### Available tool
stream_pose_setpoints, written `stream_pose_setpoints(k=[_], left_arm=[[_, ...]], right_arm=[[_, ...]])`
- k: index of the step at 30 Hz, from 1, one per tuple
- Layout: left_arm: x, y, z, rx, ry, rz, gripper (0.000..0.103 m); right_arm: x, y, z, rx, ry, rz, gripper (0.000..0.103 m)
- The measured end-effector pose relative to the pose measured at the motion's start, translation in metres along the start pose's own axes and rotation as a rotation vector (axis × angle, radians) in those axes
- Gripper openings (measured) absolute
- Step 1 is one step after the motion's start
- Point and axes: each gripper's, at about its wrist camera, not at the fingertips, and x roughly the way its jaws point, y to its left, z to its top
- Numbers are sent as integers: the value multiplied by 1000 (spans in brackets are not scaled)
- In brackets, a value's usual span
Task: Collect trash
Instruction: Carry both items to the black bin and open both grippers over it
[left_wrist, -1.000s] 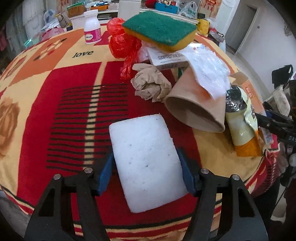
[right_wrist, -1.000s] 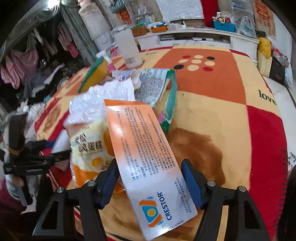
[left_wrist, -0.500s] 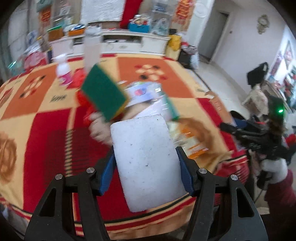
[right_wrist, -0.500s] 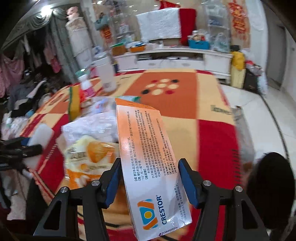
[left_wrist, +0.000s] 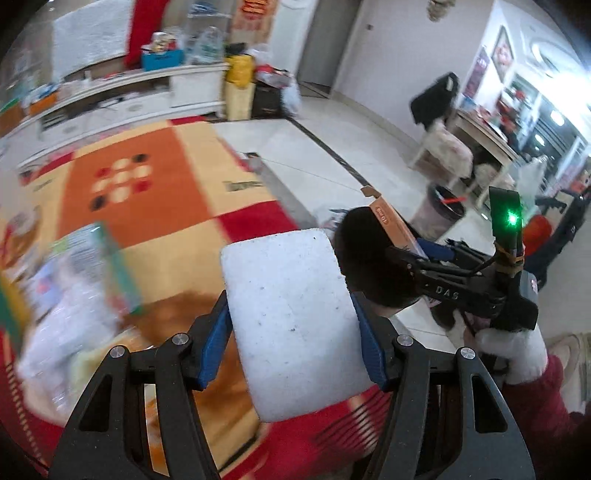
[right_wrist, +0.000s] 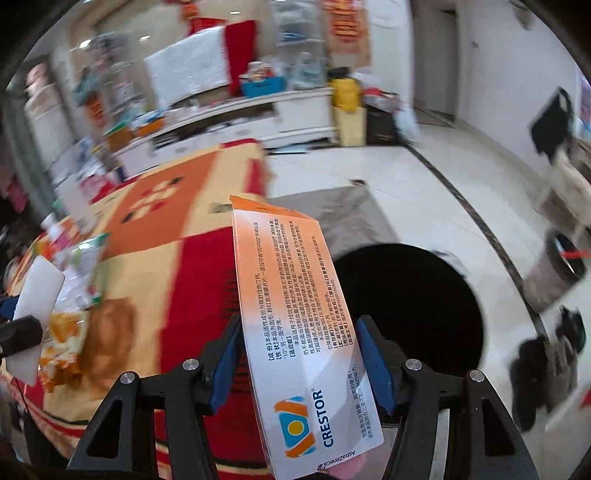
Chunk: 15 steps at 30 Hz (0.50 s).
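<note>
Carrying both pieces over the black bin (right_wrist: 410, 306) by the table (right_wrist: 192, 280) edge, the person should centre each before letting go. One left gripper (left_wrist: 291, 332) is clamped on one white foam block (left_wrist: 288, 317); one right gripper (right_wrist: 299, 354) is clamped on one orange Crestor box (right_wrist: 295, 302).
</note>
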Motion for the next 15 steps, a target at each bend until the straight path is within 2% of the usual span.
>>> stream_pose_setpoints(k=[5, 12, 15], left_arm=[[58, -31, 23, 3, 60, -42, 62], [105, -63, 40, -15, 83, -72, 64], [121, -66, 46, -70, 70, -144, 66]], right_arm=[[6, -47, -1, 79, 23, -47, 59], [16, -90, 5, 182, 17, -81, 60], [19, -100, 10, 214, 0, -70, 61]])
